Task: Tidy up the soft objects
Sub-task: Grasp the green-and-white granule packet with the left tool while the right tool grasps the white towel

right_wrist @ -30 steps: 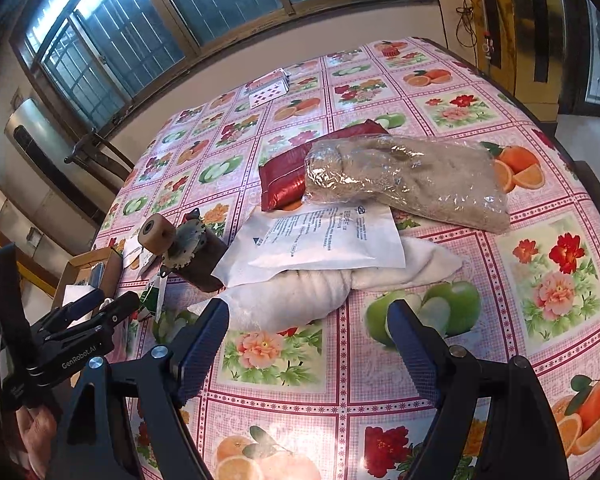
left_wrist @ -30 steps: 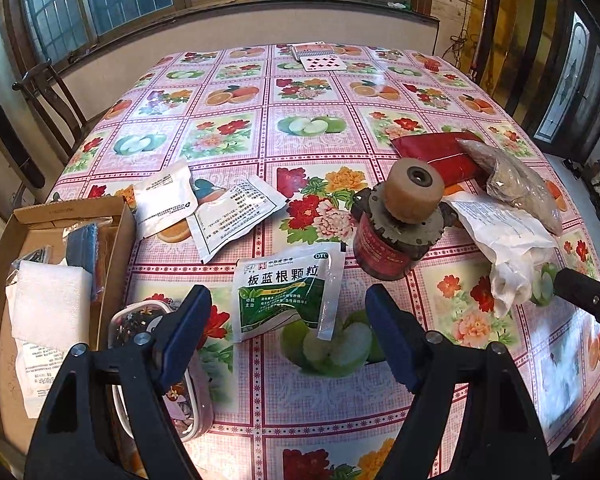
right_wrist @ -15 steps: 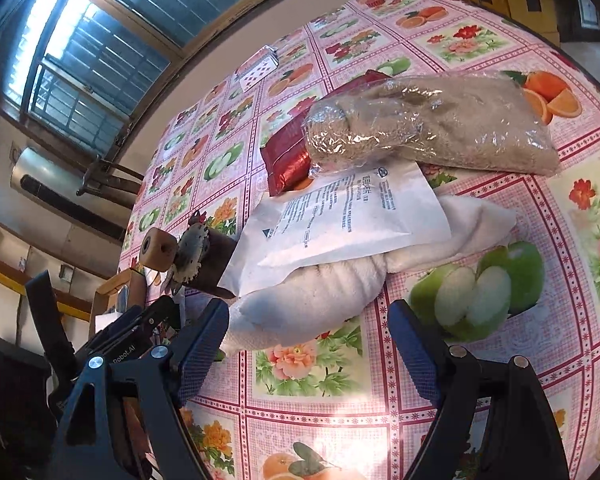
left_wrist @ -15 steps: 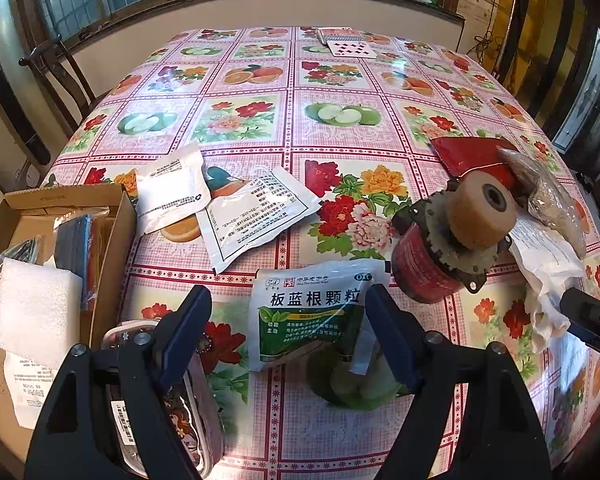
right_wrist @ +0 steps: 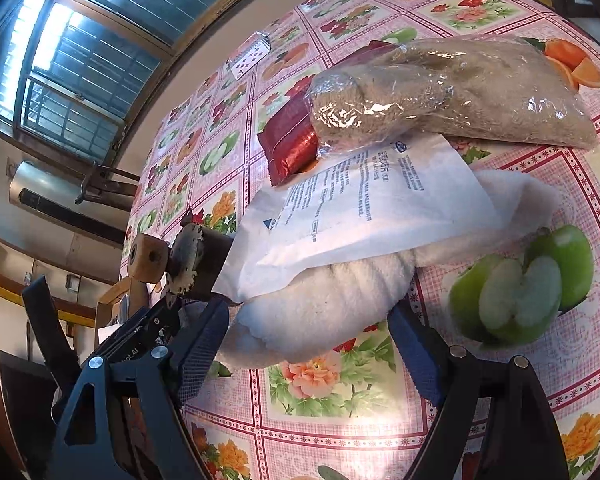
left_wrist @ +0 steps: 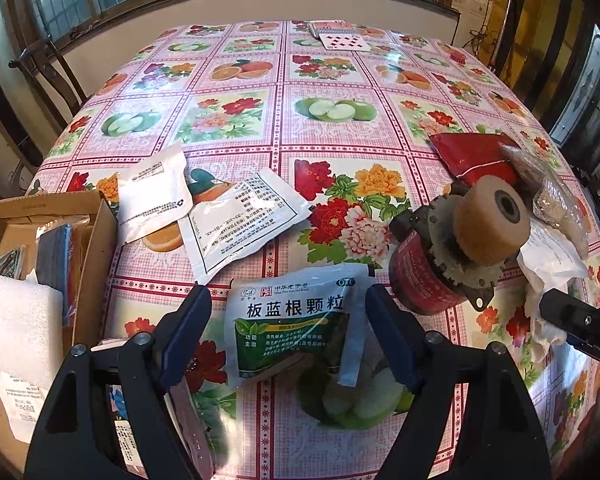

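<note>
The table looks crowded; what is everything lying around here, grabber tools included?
Tablecloth: 1, pink with fruit and flowers, covers the table.
Cardboard box: 1, brown, left edge, holding white foam.
White sachets: 2, left of centre.
Green sachet: 1, green and white, between the left fingers.
Wheel part: 1, red and tan, right.
Red packet: 1, under the clear bag of beige stuff.
White towel: 1, under a white pouch.
Playing cards: far edge.
Left gripper: open.
Right gripper: open, at the towel.
</note>
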